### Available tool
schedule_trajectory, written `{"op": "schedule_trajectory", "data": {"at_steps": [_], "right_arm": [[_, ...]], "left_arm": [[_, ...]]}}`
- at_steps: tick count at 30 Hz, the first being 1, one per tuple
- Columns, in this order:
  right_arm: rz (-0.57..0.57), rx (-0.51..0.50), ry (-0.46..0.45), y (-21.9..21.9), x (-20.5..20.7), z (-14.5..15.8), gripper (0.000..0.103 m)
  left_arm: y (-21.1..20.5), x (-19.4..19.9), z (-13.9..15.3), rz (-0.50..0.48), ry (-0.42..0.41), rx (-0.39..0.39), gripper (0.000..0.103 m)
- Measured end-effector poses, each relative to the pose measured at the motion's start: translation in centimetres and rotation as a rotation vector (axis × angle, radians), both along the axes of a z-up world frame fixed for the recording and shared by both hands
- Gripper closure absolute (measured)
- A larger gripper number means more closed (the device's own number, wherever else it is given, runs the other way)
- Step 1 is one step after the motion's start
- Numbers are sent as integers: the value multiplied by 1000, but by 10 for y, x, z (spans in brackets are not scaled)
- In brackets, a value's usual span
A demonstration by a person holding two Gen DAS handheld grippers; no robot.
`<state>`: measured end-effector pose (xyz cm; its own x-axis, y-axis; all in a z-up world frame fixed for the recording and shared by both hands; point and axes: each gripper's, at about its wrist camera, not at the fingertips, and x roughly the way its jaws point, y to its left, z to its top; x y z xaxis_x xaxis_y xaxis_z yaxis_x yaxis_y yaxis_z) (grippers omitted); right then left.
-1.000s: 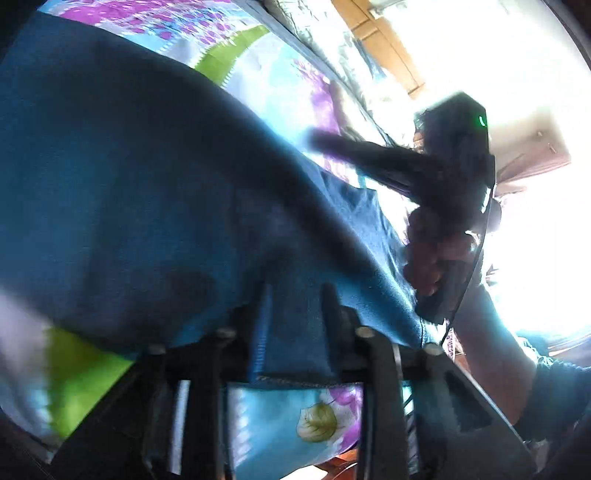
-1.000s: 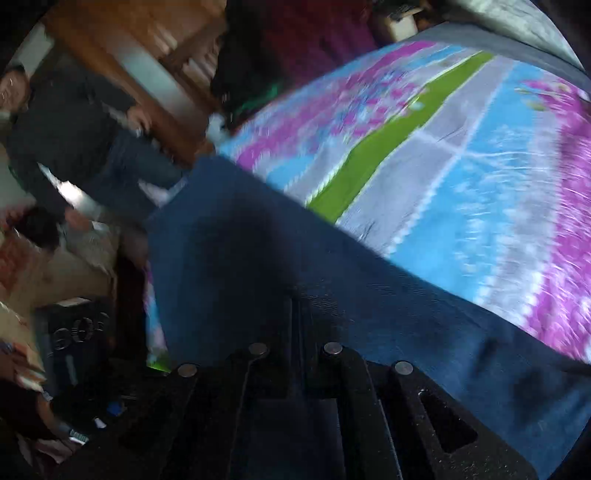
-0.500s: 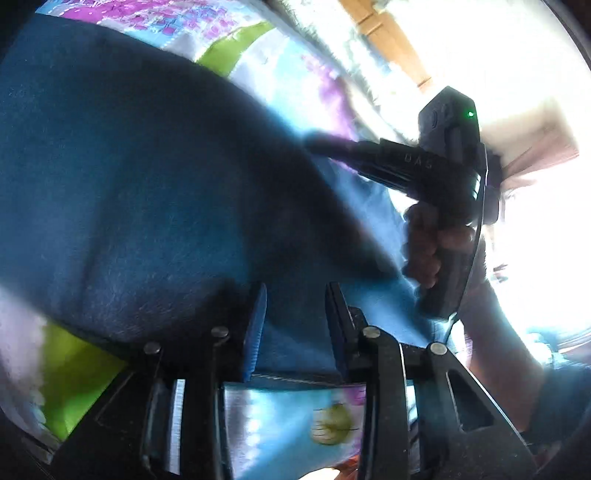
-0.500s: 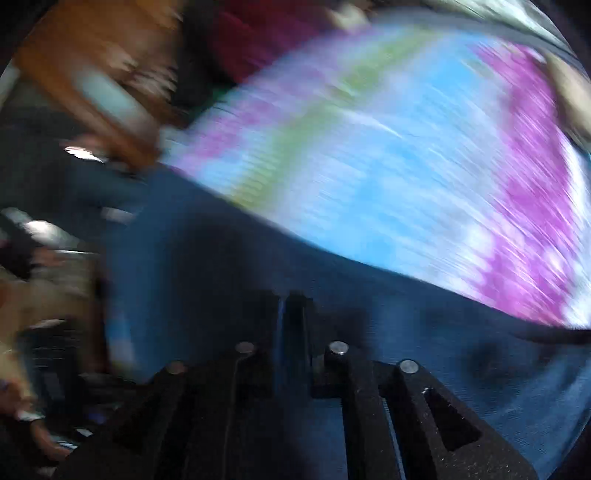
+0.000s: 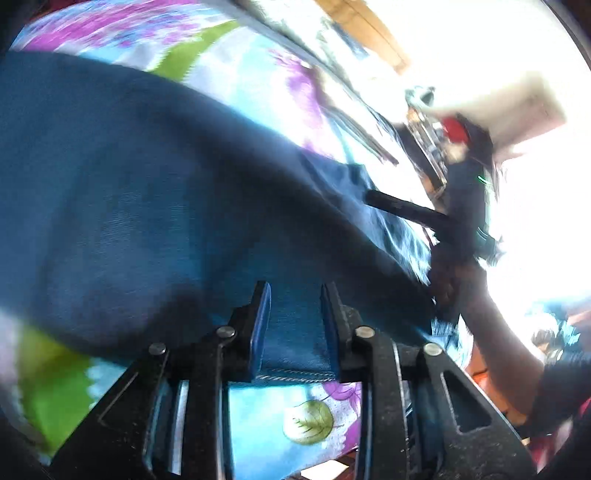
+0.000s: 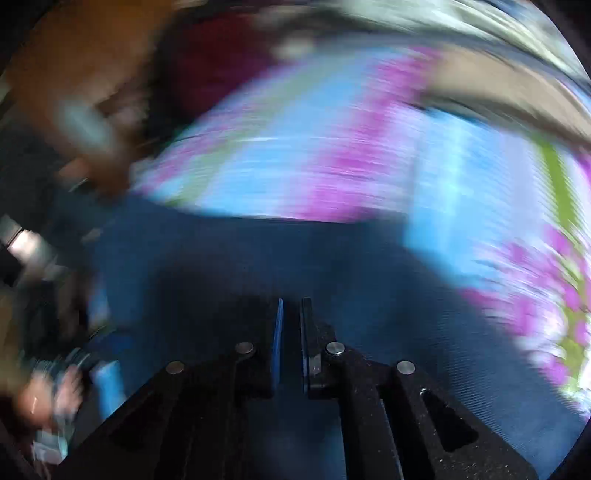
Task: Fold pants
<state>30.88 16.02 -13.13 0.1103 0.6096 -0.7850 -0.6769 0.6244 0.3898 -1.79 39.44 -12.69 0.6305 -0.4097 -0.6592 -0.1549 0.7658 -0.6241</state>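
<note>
Dark blue pants [image 5: 155, 206] lie spread over a flowered bedsheet [image 5: 258, 74]. My left gripper [image 5: 295, 295] is open, its blue-padded fingers [image 5: 261, 317] straddling the stitched hem [image 5: 295, 376] at the near edge. In the left wrist view, the right gripper [image 5: 373, 197] is at the pants' far right edge, held by a hand [image 5: 447, 280]. In the blurred right wrist view, my right gripper [image 6: 291, 306] stands nearly shut with blue pants cloth [image 6: 258, 258] between its pads.
The purple, blue and green bedsheet [image 6: 332, 155] stretches beyond the pants. Wooden furniture [image 5: 373, 26] and glaring window light sit at the back right. A person's forearm [image 5: 491, 332] crosses the right side. Blurred shapes fill the left of the right wrist view.
The right gripper has swung fast, and its view is now smeared and turned across the bed. In the left wrist view it sits lower and further right. The left gripper has stayed over the hem.
</note>
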Motion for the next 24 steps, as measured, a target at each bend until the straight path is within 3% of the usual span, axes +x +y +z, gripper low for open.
{"op": "schedule_trajectory", "data": {"at_steps": [1,2,3,4,5,7,10,13,15,16,17,20,21,23,24], "right_arm": [[-79,37,12,-13,20,-4,103],[-221,14,-49,-32,36,1,103],[-317,-46,-106,-41,43,7,92],[-365,-13,-121,-56,45,19,92],[-358,60,-105,-68,40,27,92],[-288,172,-80,-89,7,48,92],[-104,191,-72,-106,-59,56,91],[5,113,-24,-121,-101,36,91],[-36,-36,-58,-127,-98,12,97],[-86,-23,-43,-136,-88,8,103],[-203,28,-30,-152,-69,9,103],[-442,26,-98,-176,-49,26,103],[-462,33,-129,-177,-57,36,89],[-417,94,-142,-175,-82,54,84],[-380,122,-146,-174,-99,63,70]], "left_arm": [[-8,7,-9,2,40,23,77],[-7,10,-19,4,46,24,80],[-3,8,-22,20,30,33,94],[-1,4,-21,33,42,32,96],[4,2,-16,45,36,13,92],[7,-9,-2,73,-10,63,68],[7,-6,3,82,-13,77,68],[-9,-6,-3,28,17,100,68],[-21,2,-16,21,23,148,68],[-22,-2,-15,23,5,164,68],[-21,-2,-15,28,6,163,69],[-17,-8,-5,59,18,173,68],[-13,-17,1,74,14,200,68],[-1,-27,17,123,-28,208,68],[6,-35,21,145,-40,205,67]]}}
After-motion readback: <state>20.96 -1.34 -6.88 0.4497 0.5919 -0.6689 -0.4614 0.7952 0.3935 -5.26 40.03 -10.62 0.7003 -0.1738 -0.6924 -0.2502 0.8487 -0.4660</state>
